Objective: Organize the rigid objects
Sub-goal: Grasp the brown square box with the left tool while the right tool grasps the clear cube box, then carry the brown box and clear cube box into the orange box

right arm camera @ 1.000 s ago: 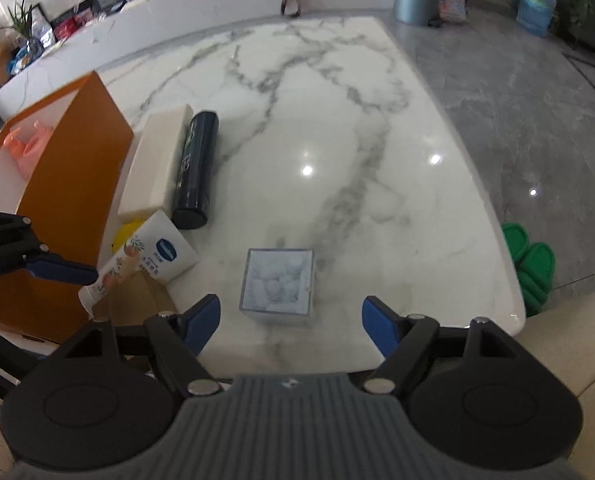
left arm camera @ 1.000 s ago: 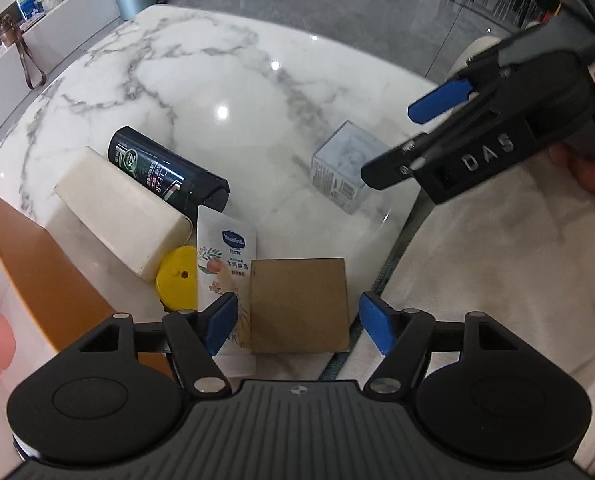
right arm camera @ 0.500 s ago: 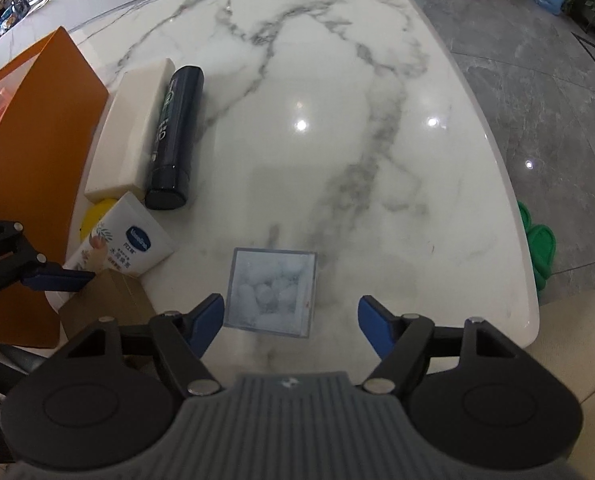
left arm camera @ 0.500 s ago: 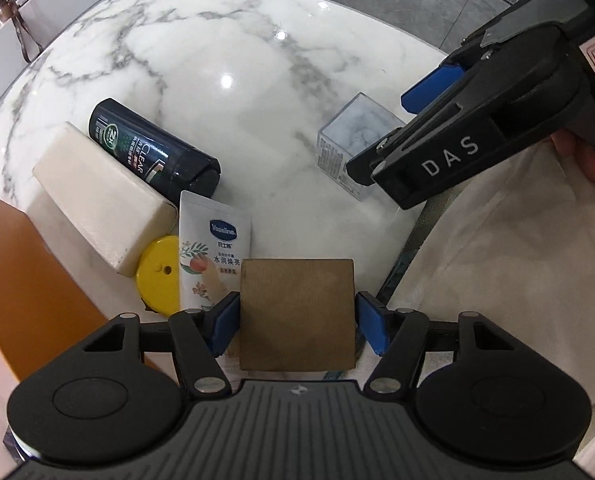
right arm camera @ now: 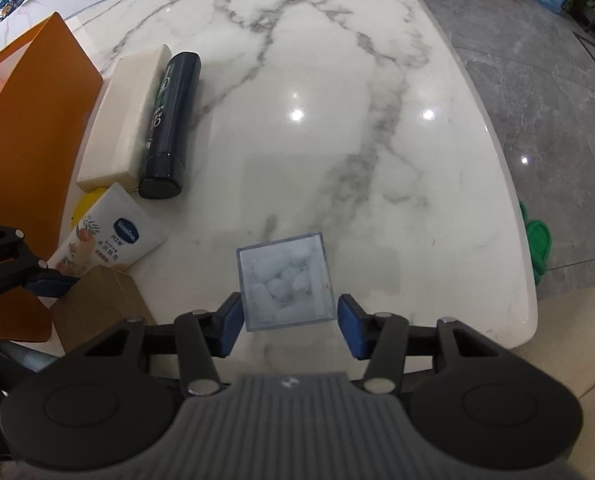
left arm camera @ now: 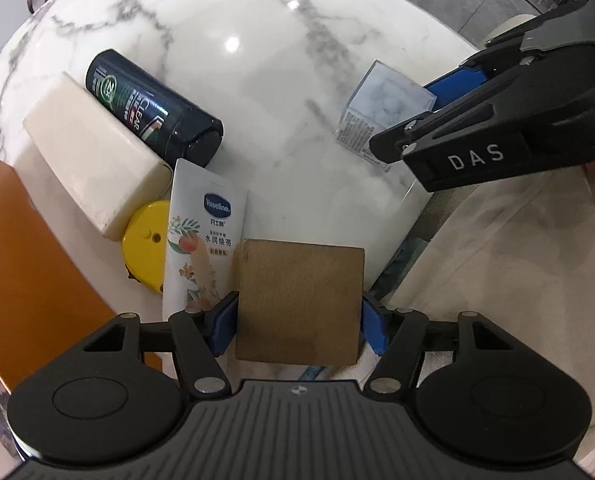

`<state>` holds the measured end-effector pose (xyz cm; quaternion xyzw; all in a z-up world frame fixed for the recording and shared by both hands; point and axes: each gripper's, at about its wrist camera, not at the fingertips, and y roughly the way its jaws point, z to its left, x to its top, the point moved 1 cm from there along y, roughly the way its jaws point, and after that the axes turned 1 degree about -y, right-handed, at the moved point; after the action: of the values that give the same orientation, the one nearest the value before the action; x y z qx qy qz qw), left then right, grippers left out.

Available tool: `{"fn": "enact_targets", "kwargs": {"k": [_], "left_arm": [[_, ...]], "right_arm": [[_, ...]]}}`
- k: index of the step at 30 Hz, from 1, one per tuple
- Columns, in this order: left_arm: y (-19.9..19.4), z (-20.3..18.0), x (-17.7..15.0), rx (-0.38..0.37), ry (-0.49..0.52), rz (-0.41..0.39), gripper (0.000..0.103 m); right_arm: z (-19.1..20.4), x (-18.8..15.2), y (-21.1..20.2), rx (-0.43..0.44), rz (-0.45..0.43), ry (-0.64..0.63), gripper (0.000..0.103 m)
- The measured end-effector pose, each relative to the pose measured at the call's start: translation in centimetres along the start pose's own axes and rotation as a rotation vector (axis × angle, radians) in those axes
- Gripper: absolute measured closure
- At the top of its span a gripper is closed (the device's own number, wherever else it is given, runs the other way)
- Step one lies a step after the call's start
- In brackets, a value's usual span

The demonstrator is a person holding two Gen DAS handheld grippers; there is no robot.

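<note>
Left gripper [left arm camera: 299,324] is pointing straight down over the near table edge, its blue pads [left arm camera: 222,322] sitting flush against the two opposite sides of the brown cardboard box [left arm camera: 299,300]; the fingers are pinching that box across its width. Right gripper [right arm camera: 289,326] is closing, with the clear plastic box [right arm camera: 285,286] lying directly ahead and between the pads [right arm camera: 230,322]. The left pad is at the wall; a narrow gap is showing at the right pad, so the grip is judged not yet made. This box is roughly square, with no long axis to favour, and the right hand is plainly the nearer one. It is holding pale rounded pieces, kind not discernible. Further out, Vaseline tube [left arm camera: 201,236] is lying just beside the cardboard box, over a yellow disc [left arm camera: 145,244]; beyond these, cream block [right arm camera: 125,112] and dark bottle [right arm camera: 171,120] are lying side by side, touching. Orange container [right arm camera: 29,128] is standing at the left; pink items are showing inside it
</note>
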<state>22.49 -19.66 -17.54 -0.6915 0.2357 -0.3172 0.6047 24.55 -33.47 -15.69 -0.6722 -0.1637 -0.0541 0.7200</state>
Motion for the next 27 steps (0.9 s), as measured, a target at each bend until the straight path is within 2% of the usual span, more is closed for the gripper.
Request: {"fn": "enact_targets", "kwargs": {"k": [2, 3, 9, 13, 19, 22, 27], "left_arm": [[0.1, 0.2, 0.0, -0.004, -0.016, -0.009, 0.03], [0.0, 0.3, -0.1, -0.01, -0.024, -0.017, 0.034], [-2.0, -0.1, -0.8, 0.019, -0.014, -0.11, 0.035], [-5.0, 0.2, -1.0, 0.033, -0.028, -0.179, 0.035], [-11.3, 1.7, -2.6, 0.057, -0.034, -0.28, 0.035], [-13.9, 3.2, -4.0, 0.113, -0.031, -0.287, 0.035], [-16.6, 6.3, -6.5, 0.249, -0.008, -0.262, 0.035]], "right_arm": [[-0.1, 0.0, 0.1, 0.0, 0.005, 0.007, 0.051], [-0.2, 0.1, 0.2, 0.004, 0.006, 0.014, 0.051], [-0.2, -0.1, 0.1, 0.004, -0.014, 0.019, 0.053], [-0.7, -0.2, 0.0, 0.007, -0.039, 0.041, 0.053], [-1.5, -0.3, -1.1, 0.086, -0.081, 0.089, 0.053], [-0.6, -0.5, -2.6, 0.062, -0.124, 0.059, 0.053], [3.5, -0.2, -6.5, 0.169, -0.197, -0.031, 0.053]]}}
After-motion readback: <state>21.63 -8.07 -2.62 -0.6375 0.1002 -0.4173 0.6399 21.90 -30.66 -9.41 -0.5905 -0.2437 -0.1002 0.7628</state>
